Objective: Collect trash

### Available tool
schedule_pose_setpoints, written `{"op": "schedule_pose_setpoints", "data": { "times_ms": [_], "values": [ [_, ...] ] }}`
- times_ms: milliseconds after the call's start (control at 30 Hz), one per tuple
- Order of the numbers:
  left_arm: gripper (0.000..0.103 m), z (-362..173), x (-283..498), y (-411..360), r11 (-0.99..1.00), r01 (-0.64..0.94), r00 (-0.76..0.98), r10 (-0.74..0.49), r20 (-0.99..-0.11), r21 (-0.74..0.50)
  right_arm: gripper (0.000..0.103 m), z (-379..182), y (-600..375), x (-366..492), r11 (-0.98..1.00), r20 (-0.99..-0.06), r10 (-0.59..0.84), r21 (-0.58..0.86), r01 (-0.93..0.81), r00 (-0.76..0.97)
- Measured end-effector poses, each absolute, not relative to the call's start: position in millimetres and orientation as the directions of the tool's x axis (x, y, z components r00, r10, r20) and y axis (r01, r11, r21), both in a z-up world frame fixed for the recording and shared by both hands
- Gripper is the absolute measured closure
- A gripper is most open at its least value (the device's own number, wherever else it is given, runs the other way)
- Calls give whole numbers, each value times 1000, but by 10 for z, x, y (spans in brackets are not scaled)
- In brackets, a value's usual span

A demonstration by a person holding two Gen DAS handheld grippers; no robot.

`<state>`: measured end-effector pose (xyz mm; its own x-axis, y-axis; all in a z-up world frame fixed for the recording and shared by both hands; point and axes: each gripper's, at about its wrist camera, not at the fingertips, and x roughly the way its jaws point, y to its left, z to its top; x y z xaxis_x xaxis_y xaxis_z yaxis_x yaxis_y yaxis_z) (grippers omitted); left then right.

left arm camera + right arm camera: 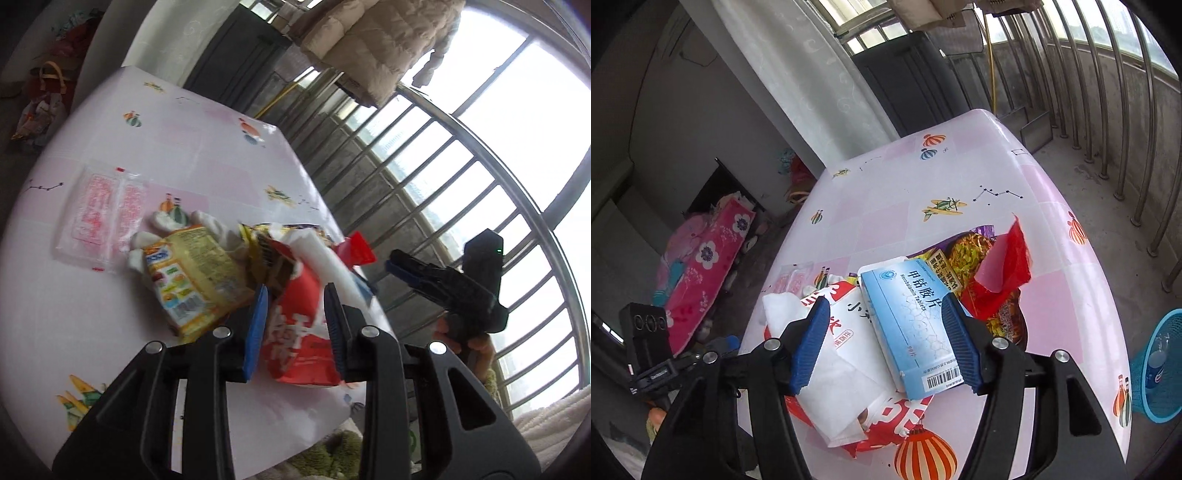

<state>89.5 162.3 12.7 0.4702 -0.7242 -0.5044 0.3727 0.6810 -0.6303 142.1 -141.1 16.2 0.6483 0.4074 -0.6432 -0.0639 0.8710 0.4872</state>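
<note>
The trash lies in one heap on a pink patterned table.

Left gripper: the jaws stand partly apart. A red and white wrapper lies in the gap between the blue pads. Whether either pad touches it cannot be told; no squeezing of the wrapper shows. A yellow snack packet lies just left of the left pad. White tissue lies beyond that packet, and a clear flat sachet with pink print lies farther ahead and to the left, apart from the heap. A red scrap sits ahead and right of the right pad.

Right gripper: the jaws stand wide apart. A blue and white tablet box lies in the gap on top of the heap, nearer the right pad and close beside it. White tissue paper lies below the left pad, over the red and white wrapper. A red plastic scrap and a crumpled yellow and purple packet lie ahead and to the right of the jaws.

A blue mesh waste basket stands on the floor, well off to the right of the right gripper, past the table edge. A bottle lies inside it.
</note>
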Motion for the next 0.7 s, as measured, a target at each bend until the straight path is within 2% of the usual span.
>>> {"op": "schedule_pose_setpoints", "data": {
  "times_ms": [100, 400, 533, 700],
  "values": [
    [74, 251, 854, 1324, 637, 440, 422, -769, -480, -634, 42, 142, -1472, 1343, 865, -641, 397, 500, -35, 656],
    [74, 455, 962, 845, 633, 535, 388, -772, -503, -560, 42, -78, -1812, 1216, 817, -639, 388, 572, 73, 664],
    [74, 507, 1231, 664, 685, 536, 382, -718, -582, -494, 42, -201, -2010, 1325, 774, -630, 393, 620, 129, 669],
    [68, 465, 1838, 511, 734, 511, 325, -647, -690, -447, 42, -234, -2150, 1525, 794, -645, 342, 588, 157, 683]
  ]
}}
